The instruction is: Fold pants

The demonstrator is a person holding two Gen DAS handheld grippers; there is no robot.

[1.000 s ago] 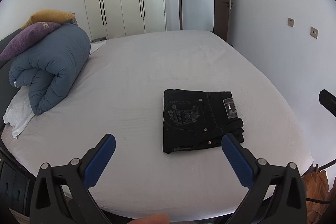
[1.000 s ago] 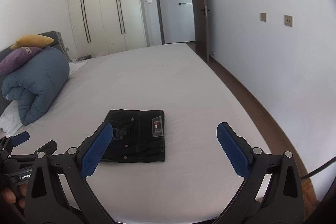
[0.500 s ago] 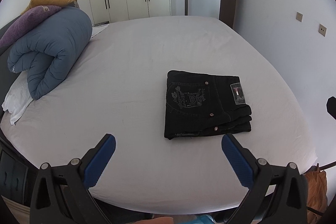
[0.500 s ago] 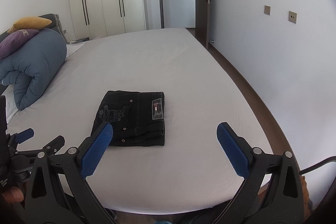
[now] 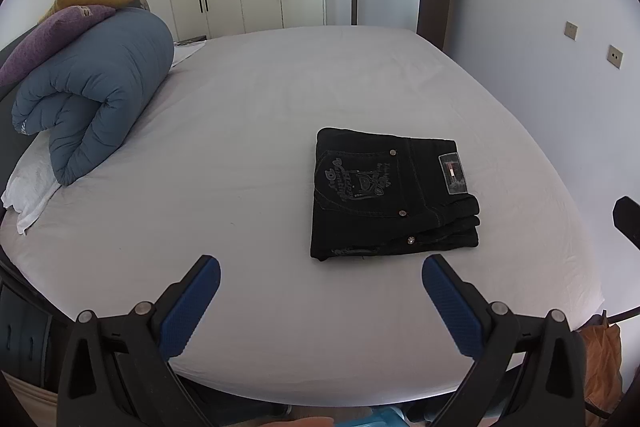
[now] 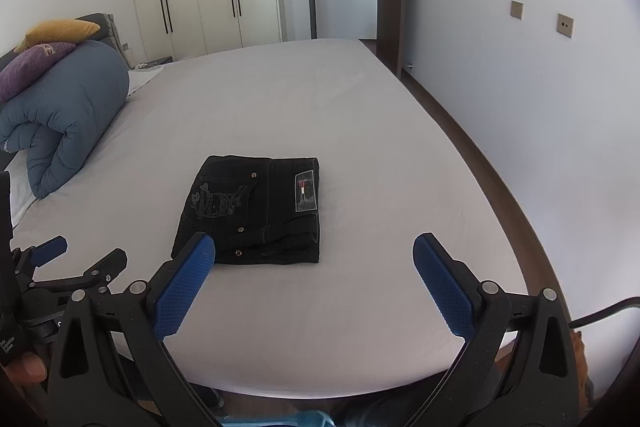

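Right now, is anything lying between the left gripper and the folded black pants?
Nothing visible does. Only bare white bed sheet lies between the open left gripper and the black pants. The rolled blue duvet sits well off to the side.

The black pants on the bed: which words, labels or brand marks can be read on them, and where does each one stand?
Back pocket embroidery: ornate lettering, perhaps "Vintage", not surely readable.
Waistband patch: a small red, white and dark flag mark; any words are too small to read.
Nothing else on the black pants is readable.
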